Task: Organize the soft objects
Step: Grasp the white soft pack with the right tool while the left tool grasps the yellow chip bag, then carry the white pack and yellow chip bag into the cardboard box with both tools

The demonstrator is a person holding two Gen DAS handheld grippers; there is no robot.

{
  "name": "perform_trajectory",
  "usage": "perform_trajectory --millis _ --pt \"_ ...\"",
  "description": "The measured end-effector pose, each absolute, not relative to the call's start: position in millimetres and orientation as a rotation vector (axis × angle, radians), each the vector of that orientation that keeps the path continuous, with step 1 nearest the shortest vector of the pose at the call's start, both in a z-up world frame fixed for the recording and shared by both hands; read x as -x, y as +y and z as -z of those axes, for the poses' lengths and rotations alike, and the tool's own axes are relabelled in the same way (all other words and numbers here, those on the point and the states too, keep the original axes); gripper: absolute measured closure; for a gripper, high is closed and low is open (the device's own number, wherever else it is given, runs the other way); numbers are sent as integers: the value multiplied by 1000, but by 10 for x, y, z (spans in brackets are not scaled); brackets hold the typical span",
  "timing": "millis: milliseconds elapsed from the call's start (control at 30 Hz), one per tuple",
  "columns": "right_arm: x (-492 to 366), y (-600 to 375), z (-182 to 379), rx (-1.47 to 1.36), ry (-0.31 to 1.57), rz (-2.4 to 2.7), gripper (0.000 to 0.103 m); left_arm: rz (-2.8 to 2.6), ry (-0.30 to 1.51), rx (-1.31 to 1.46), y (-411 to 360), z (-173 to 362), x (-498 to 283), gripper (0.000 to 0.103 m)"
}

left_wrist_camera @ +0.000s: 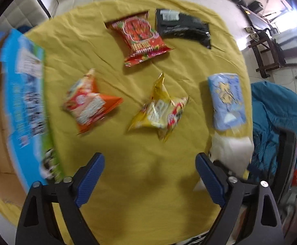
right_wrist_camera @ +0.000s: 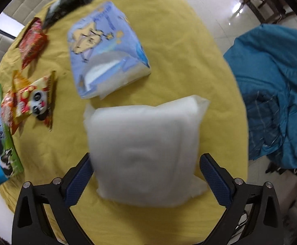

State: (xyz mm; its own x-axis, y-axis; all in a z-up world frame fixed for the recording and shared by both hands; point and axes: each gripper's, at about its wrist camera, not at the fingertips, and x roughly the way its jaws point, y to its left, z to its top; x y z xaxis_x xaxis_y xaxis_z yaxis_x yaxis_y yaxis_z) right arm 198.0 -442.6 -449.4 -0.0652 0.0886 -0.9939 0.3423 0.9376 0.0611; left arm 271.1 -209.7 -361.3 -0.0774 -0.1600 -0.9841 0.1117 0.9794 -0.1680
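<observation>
Yellow cloth (left_wrist_camera: 144,183) covers a round table, wrinkled and scattered with soft packets. Seen from the left wrist camera, the left gripper (left_wrist_camera: 150,163) hangs over a bare patch of cloth at the near edge, its blue-padded fingers (left_wrist_camera: 91,175) spread wide with nothing between them. Just beyond it lie two crumpled snack bags side by side: an orange snack bag (left_wrist_camera: 90,102) on the left and a yellow snack bag (left_wrist_camera: 161,110) on the right, apart from each other. Farther away sits a red snack bag (left_wrist_camera: 141,36), and to its right, close beside it, a black pouch (left_wrist_camera: 184,27). A pale blue tissue pack (left_wrist_camera: 226,100) lies near the right edge. At the far left, an open cardboard box (left_wrist_camera: 24,102) with a blue and green printed side stands on the table edge, blurred.

From the right wrist camera, the right gripper (right_wrist_camera: 146,164) is spread wide around a white pillow pack (right_wrist_camera: 146,151), which lies on the cloth between the fingers. The left pad looks to be at the pack's edge; the right pad (right_wrist_camera: 213,181) stands a little clear of it. The pack is blurred. The blue tissue pack (right_wrist_camera: 105,49) lies just beyond the white one, nearly touching it. A teal blanket (right_wrist_camera: 276,94) is heaped off the table to the right.
</observation>
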Motion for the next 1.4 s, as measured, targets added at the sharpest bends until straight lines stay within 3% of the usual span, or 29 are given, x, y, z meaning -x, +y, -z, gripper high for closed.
perform_trajectory --millis 67,300,433,700,1100,1400 --pt "-1981 -4511 4648 -384 1641 205 17 214 1639 34 -2157 3772 -2840 16" --pt "-1990 -4631 4841 -393 1661 199 22 241 1660 -39 -2321 4075 -3071 25" --pt "-1953 -4757 4867 -405 1662 190 25 312 1668 24 -2378 4108 -3123 57" --pt "-2025 -4644 4680 -394 1656 192 31 315 1572 -70 -2563 3926 -3008 60" --pt "-1846 -4338 4219 -342 1618 191 32 298 1474 -102 -2372 3646 -2482 60" --pt "-1757 -4091 3657 -305 1548 137 32 301 1370 -59 -2171 3029 -2166 60"
